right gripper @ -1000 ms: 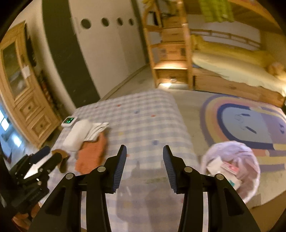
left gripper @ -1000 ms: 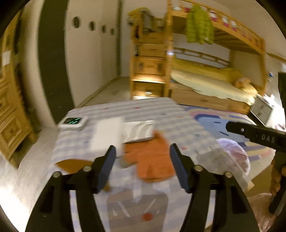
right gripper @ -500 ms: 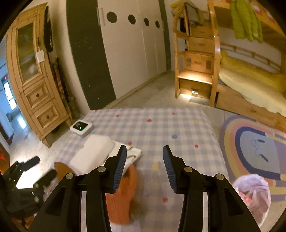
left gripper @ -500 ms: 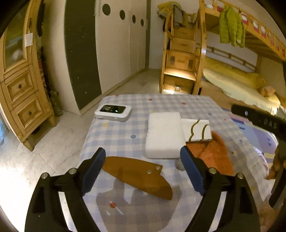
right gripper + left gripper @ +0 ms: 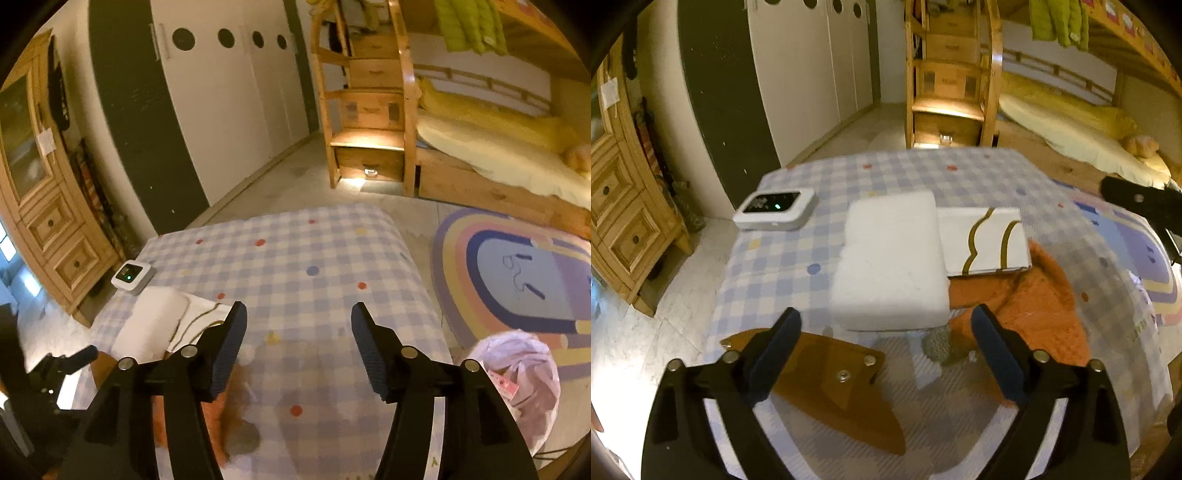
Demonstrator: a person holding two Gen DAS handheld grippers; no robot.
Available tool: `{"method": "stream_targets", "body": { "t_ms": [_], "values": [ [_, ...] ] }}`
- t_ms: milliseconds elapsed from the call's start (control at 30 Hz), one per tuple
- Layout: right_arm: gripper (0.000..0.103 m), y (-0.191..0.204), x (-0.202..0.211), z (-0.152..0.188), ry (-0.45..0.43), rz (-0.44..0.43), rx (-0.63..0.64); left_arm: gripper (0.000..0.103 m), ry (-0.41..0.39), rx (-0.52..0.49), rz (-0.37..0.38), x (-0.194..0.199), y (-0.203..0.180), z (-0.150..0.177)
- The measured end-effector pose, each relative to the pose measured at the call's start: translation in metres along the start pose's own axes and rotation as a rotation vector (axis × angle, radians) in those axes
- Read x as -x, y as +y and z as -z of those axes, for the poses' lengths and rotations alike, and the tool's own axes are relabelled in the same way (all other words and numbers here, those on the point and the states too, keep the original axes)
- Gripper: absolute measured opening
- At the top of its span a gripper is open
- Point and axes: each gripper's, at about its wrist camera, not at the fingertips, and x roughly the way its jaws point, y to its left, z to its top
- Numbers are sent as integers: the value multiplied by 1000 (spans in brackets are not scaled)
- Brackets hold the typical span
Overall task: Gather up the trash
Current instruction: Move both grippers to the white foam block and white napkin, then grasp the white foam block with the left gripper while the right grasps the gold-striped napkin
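Note:
On the checked tablecloth (image 5: 886,177) lie a white foam block (image 5: 892,262), a white carton with gold lines (image 5: 984,240), an orange cloth (image 5: 1034,306) and a brown leather sheath (image 5: 834,387). My left gripper (image 5: 882,354) is open and empty, hovering just in front of the foam block, above the sheath. My right gripper (image 5: 297,347) is open and empty over the bare cloth (image 5: 314,258), to the right of the foam block (image 5: 151,325) and the carton (image 5: 195,317). A trash bag (image 5: 517,384) stands on the floor at the right.
A small white device with a green light (image 5: 775,208) sits at the table's far left corner. A wooden cabinet (image 5: 620,206) stands left of the table. A bunk bed with steps (image 5: 373,110) and a colourful rug (image 5: 517,277) lie beyond.
My left gripper swung left from the orange cloth, opened wider and moved closer to the foam block. My right gripper swung away from the trash bag toward the table's middle.

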Motion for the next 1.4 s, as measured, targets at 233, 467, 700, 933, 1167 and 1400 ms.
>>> {"method": "stream_targets", "body": {
  "t_ms": [233, 467, 700, 933, 1167, 1400],
  "values": [
    [60, -10, 0, 7, 24, 6, 25, 70, 19, 62, 34, -13, 3, -10],
    [60, -5, 0, 13, 41, -30, 30, 61, -105, 103, 25, 25, 10, -6],
    [45, 27, -16, 11, 62, -106, 84, 62, -164, 99, -44, 52, 29, 5],
    [57, 54, -54, 4, 154, -137, 109, 63, -95, 123, -66, 34, 49, 3],
    [62, 58, -85, 2, 244, -179, 89, 63, -67, 117, -73, 28, 56, 4],
    [33, 67, -80, 1, 218, -225, 110, 63, -70, 124, -66, 28, 57, 5]
  ]
}}
